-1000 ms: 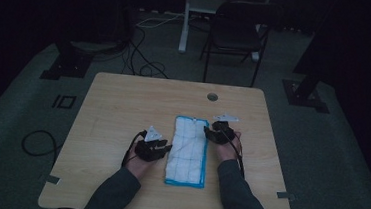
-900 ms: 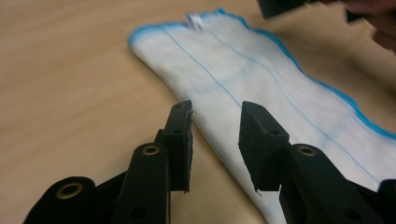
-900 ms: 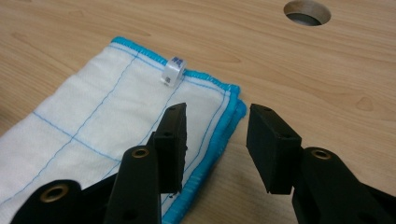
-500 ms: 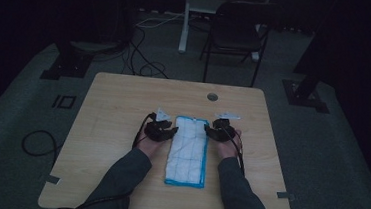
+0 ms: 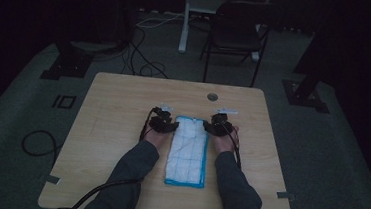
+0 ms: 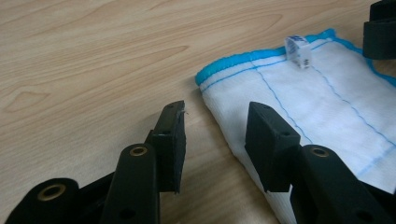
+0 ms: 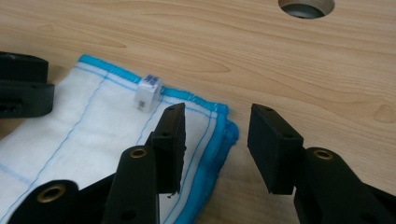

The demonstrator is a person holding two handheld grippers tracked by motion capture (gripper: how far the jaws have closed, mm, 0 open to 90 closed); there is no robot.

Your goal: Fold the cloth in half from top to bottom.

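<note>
The left gripper (image 6: 215, 135) is held with its jaws apart, just opened further, astride the folded cloth's (image 5: 187, 152) left edge near its far corner. The right gripper (image 7: 215, 140) is likewise spread over the right far corner, nothing clamped. The white, blue-edged cloth is laid lengthwise on the desk (image 5: 118, 109) between both hands.

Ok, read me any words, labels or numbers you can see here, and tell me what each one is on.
Nothing can be read.
Small white tag on the far blue edge of the folded cloth: blue print, too blurred and small to read.
Table and both grippers: no writing visible.
</note>
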